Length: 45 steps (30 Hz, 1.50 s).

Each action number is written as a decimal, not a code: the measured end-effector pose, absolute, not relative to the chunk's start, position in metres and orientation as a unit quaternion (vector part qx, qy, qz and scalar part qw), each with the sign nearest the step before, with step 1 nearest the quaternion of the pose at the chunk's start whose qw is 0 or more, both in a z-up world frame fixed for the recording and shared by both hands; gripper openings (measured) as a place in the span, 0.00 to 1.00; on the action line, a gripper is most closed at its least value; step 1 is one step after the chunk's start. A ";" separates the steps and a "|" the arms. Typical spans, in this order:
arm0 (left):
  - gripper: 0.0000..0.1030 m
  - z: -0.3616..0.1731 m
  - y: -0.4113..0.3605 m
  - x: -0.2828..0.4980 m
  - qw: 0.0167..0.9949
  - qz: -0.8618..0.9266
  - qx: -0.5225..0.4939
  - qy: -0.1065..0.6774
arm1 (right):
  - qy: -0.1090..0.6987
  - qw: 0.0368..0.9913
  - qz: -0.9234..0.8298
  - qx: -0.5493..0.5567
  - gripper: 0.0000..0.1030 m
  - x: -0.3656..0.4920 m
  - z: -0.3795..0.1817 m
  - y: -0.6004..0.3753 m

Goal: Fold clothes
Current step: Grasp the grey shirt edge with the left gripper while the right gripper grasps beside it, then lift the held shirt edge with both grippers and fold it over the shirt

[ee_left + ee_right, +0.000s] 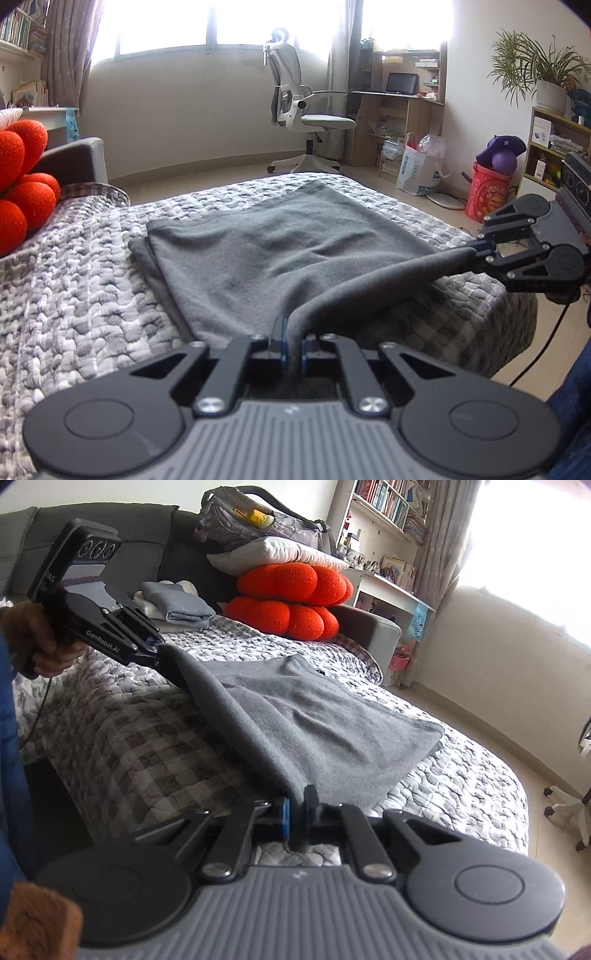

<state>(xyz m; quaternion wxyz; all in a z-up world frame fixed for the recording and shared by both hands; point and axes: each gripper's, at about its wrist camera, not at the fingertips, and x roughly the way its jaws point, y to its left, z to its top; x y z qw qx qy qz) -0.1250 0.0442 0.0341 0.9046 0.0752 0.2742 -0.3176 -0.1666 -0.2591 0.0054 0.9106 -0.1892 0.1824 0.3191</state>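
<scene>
Left gripper [291, 341], right gripper [295, 812] fingers pinch grey cloth [266, 251] edge; orange cushions [291, 598], folded stack [177, 605] beyond.

A grey fleece garment [280, 254] lies flat on the bed, its near edge lifted.

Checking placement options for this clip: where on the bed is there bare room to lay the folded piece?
Bare quilted bedspread lies between the grey fleece garment and the red-orange lobed cushions, and along the foot edge. The sofa end is crowded: folded clothes stack, cushions, pillow.
</scene>
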 end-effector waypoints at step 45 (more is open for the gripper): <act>0.43 0.012 0.109 0.070 0.855 -0.308 -0.252 0.334 | 0.257 0.897 0.280 0.225 0.35 0.024 0.014 -0.326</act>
